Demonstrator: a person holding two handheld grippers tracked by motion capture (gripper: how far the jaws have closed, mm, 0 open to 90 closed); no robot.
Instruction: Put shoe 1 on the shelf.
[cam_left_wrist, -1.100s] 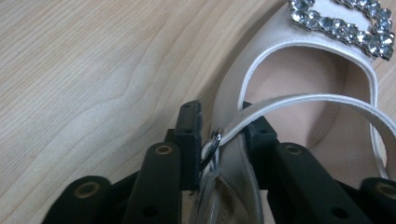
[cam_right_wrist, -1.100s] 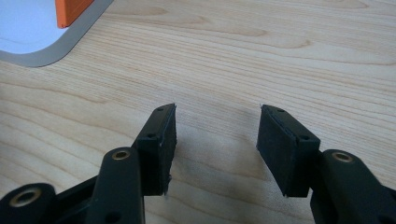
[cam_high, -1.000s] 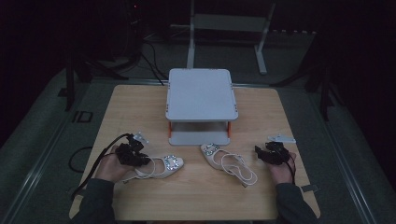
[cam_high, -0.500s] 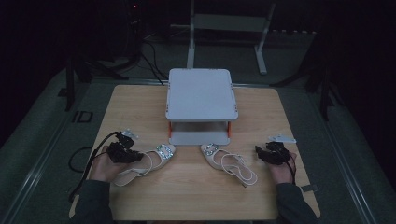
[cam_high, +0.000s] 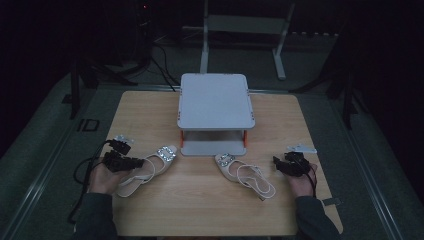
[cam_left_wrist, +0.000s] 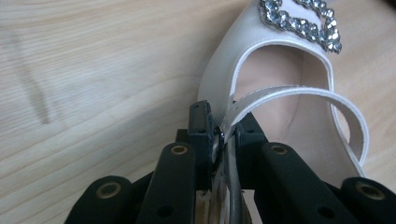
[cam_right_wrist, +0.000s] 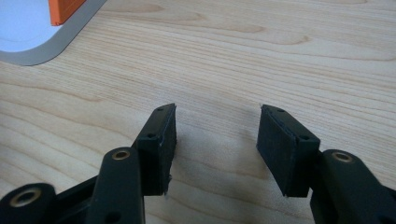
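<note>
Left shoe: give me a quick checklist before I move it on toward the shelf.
1. Left gripper shut on the left shoe at its side wall by the strap: ok.
2. Grip depth: only the thin edge sits between the pads: not ok.
3. Shoe lifted off the table: cannot tell.
4. Lower level of the shelf free: ok as far as the high view shows.
5. Right gripper open, holding nothing, apart from the right shoe: ok.

Wooden table (cam_high: 150, 215) carries 2 shoes (cam_high: 145, 170) (cam_high: 245, 175) and a grey stand (cam_high: 214, 100).
</note>
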